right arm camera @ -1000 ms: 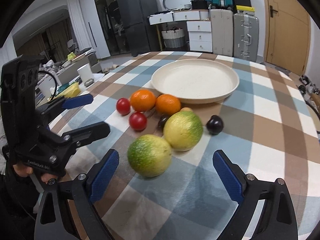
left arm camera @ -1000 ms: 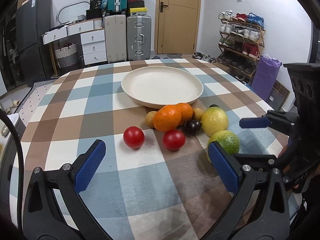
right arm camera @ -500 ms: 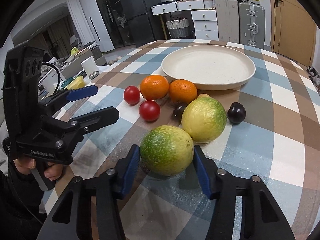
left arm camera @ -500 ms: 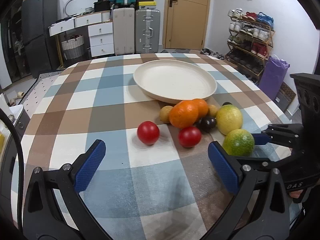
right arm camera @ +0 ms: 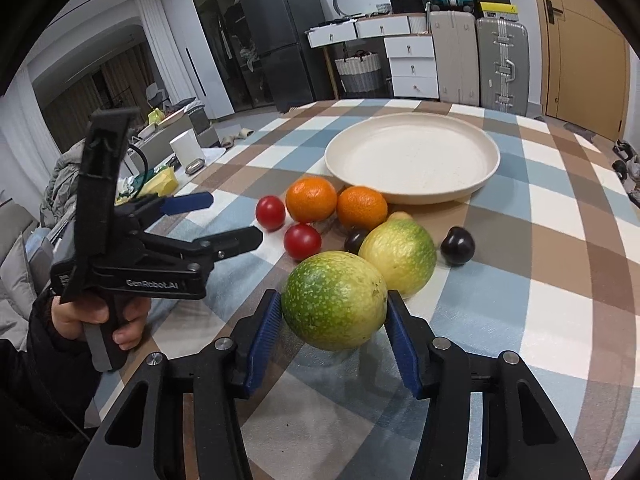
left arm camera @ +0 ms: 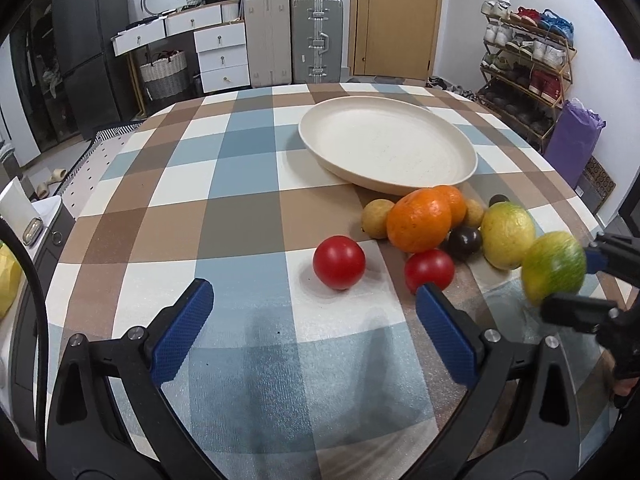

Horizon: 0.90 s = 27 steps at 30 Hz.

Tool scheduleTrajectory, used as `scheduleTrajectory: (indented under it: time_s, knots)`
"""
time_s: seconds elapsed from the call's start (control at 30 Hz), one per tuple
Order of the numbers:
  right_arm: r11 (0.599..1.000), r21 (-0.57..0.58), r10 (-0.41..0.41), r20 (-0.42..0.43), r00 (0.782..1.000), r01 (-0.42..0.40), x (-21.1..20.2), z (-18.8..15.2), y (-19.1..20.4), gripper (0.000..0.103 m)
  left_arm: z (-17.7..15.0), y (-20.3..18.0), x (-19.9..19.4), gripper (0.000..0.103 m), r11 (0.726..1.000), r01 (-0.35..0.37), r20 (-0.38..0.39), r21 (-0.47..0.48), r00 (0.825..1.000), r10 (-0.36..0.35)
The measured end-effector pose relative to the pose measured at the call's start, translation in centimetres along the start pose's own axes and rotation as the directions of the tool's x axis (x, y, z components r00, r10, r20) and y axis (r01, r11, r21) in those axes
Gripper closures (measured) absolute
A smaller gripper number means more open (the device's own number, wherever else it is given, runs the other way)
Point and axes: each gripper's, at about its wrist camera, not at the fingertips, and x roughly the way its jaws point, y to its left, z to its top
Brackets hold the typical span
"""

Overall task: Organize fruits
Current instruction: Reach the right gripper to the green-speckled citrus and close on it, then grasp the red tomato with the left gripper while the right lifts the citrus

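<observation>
My right gripper (right arm camera: 333,308) is shut on a green-yellow citrus fruit (right arm camera: 334,300), both blue pads pressed against its sides, and the fruit seems just off the cloth. In the left wrist view that fruit (left arm camera: 554,266) is blurred at the right. My left gripper (left arm camera: 313,295) is open and empty, just short of a red tomato (left arm camera: 339,262). Behind that tomato lie a second tomato (left arm camera: 429,270), two oranges (left arm camera: 420,226), a yellow-green citrus (left arm camera: 507,235), dark plums (left arm camera: 464,243) and small yellowish fruits (left arm camera: 377,218). The cream plate (left arm camera: 460,152) behind them is empty.
A checked cloth covers the round table (left arm camera: 240,168), whose edge curves away on the right. A person's hand (right arm camera: 100,320) holds the left gripper (right arm camera: 232,219) at the left. A low side table with a white cup (right arm camera: 187,148) stands beyond the table's left edge.
The right gripper's jaws have come together onto the green-yellow citrus and raised it slightly. The left gripper has moved forward and lower, closer to the tomatoes, and is still open.
</observation>
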Motion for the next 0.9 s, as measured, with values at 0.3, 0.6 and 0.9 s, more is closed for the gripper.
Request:
scheduleTrajectory:
  time_s: [0.3,0.6,0.9]
  knots:
    - [0.998,0.041,-0.043,0.041,0.998,0.042,-1.6,0.6,-1.8,0.049,1.4,-0.2,2.0,0.017,0.999,-0.005,-0.027,0.036,1.0,0.006]
    - [0.997,0.058,-0.06,0.042,0.997,0.058,-1.9,0.4,-2.7,0.049,2.0,-1.1,3.7,0.055,0.996,0.03,-0.069,0.083,0.997,-0.024]
    - [0.995,0.07,-0.075,0.043,0.996,0.072,-1.8,0.3,-3.1,0.049,1.8,-1.2,3.3,0.076,0.992,0.092,-0.059,0.089,0.994,-0.087]
